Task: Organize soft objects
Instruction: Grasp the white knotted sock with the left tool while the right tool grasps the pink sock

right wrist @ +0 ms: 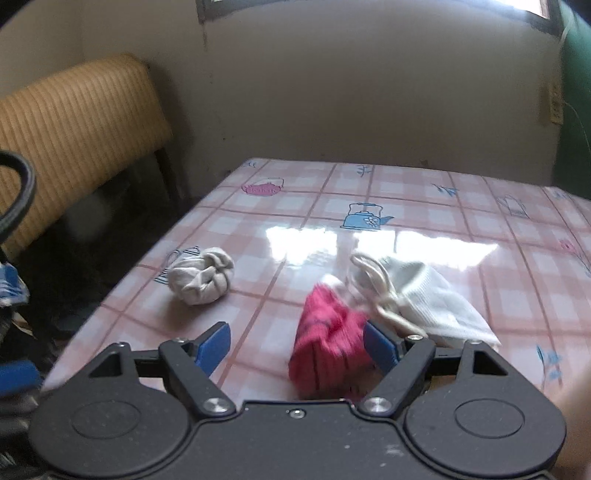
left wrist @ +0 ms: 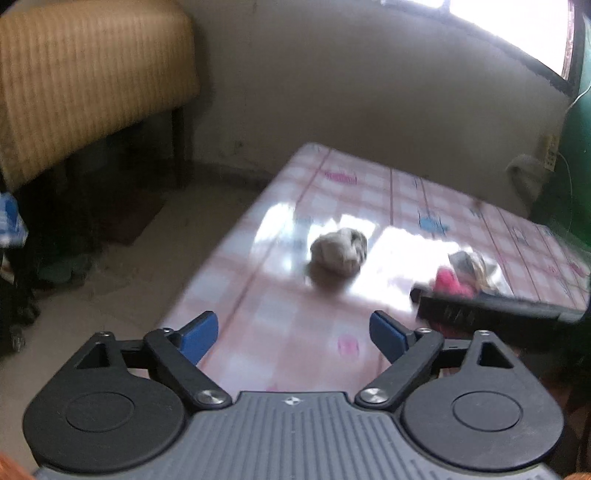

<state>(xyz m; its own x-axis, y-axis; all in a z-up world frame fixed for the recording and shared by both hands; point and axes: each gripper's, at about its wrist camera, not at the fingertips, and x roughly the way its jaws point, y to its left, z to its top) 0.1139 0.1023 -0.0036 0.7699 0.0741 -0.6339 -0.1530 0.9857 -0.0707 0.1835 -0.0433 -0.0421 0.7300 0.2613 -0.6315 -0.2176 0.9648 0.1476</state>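
A grey balled-up sock (left wrist: 340, 254) (right wrist: 201, 277) lies on the pink checked tablecloth (left wrist: 369, 184) (right wrist: 406, 195), near its left edge. My left gripper (left wrist: 293, 332) is open and empty, hovering short of that sock over the table's near corner. A pink knitted sock (right wrist: 328, 343) (left wrist: 448, 282) lies between the wide-apart fingers of my open right gripper (right wrist: 297, 345), close against the right pad and well clear of the left one. A white sock with a pale cord (right wrist: 424, 299) rests just behind it. The right gripper's black body (left wrist: 480, 306) shows in the left wrist view.
A tan ribbed chair (left wrist: 92, 81) (right wrist: 74, 122) stands left of the table by the wall. Dark clutter fills the floor (left wrist: 55, 258) under it. A green panel (left wrist: 576, 155) and a bright window (left wrist: 517, 29) are at the back right.
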